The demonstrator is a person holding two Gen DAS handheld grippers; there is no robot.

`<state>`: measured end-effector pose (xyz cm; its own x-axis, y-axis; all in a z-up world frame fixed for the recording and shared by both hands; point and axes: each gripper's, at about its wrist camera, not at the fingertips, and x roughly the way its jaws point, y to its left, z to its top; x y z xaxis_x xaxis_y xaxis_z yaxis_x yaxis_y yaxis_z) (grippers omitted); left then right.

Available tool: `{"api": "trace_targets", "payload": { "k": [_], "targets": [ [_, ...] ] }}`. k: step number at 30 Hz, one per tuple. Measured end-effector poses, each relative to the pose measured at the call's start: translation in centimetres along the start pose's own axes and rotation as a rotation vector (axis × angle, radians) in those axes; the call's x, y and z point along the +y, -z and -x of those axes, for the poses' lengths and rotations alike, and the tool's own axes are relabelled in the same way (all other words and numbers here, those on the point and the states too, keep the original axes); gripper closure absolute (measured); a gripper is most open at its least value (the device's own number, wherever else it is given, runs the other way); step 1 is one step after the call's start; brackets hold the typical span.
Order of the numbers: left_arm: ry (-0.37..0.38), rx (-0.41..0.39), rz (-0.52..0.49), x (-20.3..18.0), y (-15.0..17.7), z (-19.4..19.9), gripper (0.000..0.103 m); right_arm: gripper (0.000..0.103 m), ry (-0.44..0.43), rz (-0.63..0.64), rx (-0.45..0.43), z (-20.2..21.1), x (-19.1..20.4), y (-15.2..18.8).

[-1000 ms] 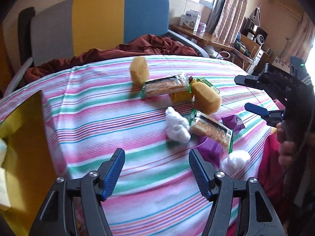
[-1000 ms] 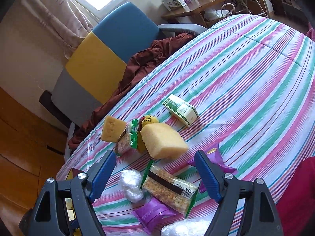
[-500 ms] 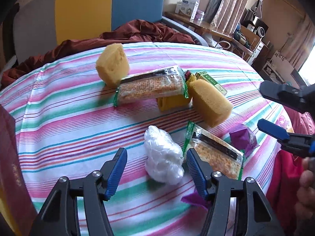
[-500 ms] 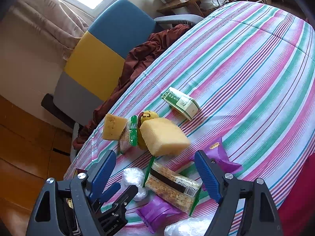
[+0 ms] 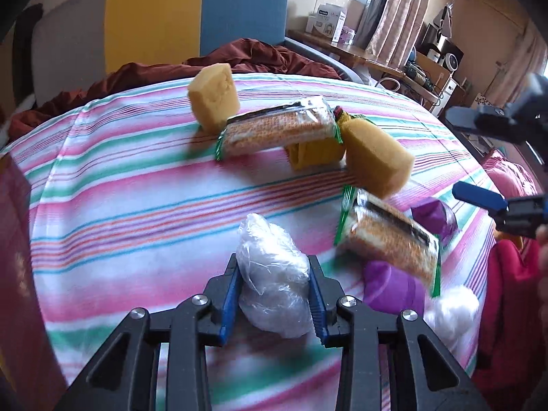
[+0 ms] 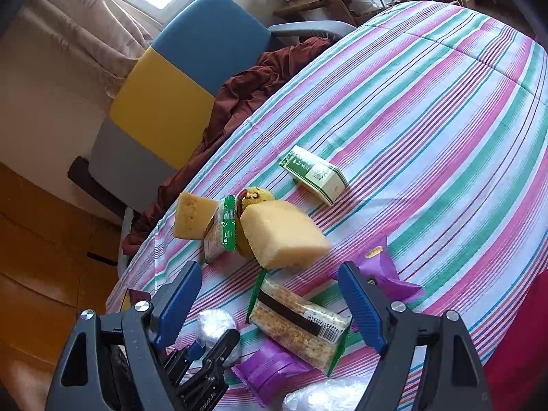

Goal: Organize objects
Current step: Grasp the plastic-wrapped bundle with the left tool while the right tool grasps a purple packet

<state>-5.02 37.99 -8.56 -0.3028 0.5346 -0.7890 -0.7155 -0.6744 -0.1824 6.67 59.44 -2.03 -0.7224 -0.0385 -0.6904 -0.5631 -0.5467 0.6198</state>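
My left gripper (image 5: 274,294) is shut on a crumpled clear plastic bag (image 5: 270,274) resting on the striped tablecloth (image 5: 120,205); it also shows in the right wrist view (image 6: 214,323). My right gripper (image 6: 270,304) is open and empty above a cracker pack (image 6: 298,325) and purple wrappers (image 6: 267,366). Two yellow sponges (image 5: 375,161) (image 5: 214,97), a second cracker pack (image 5: 277,130), a yellow toy (image 6: 255,197) and a green-white box (image 6: 313,174) lie farther back.
A second white plastic bag (image 5: 452,308) lies at the table's right edge. A yellow, blue and grey chair (image 5: 191,17) with a dark red cloth (image 5: 239,58) stands behind the table. A desk with clutter (image 5: 359,54) is at the back right.
My left gripper has moved forward over the plastic bag and shut on it. My right gripper has stayed open and hardly moved.
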Motion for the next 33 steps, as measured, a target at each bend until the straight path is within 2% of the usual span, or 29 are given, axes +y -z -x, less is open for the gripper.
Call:
{"api": "trace_targets", "payload": {
  "k": [6,9,11,16,18,22,25,28,33],
  "targets": [
    [-0.040,-0.015,-0.030,0.0,3.8,2.9,0.067,0.020,-0.001,0.015,0.015,-0.3,0.2,0.1],
    [-0.054,-0.029,-0.061,0.1,5.4,3.9,0.067,0.020,-0.023,0.045,0.055,-0.9,0.9,0.4],
    [-0.065,-0.037,-0.085,0.0,5.9,4.2,0.067,0.020,-0.038,0.080,0.096,-1.5,1.6,0.7],
    [-0.056,-0.042,-0.080,0.3,6.0,4.2,0.067,0.035,-0.096,0.203,0.252,-3.4,3.8,2.5],
    [-0.060,-0.049,-0.092,0.2,6.1,4.2,0.067,0.036,-0.115,0.235,0.313,-4.0,4.4,3.2],
    [-0.059,-0.064,-0.099,0.3,6.4,4.4,0.067,0.039,-0.114,0.282,0.379,-4.9,5.1,4.3],
    [-0.058,-0.078,-0.104,0.4,6.6,4.4,0.067,0.039,-0.073,0.286,0.374,-5.0,5.0,4.5],
    [-0.058,-0.082,-0.104,0.4,6.5,4.4,0.067,0.040,-0.101,0.271,0.363,-4.7,4.8,4.3],
    [-0.051,-0.091,-0.102,0.5,6.7,4.6,0.067,0.040,-0.093,0.276,0.381,-5.0,5.0,4.3]
  ]
}}
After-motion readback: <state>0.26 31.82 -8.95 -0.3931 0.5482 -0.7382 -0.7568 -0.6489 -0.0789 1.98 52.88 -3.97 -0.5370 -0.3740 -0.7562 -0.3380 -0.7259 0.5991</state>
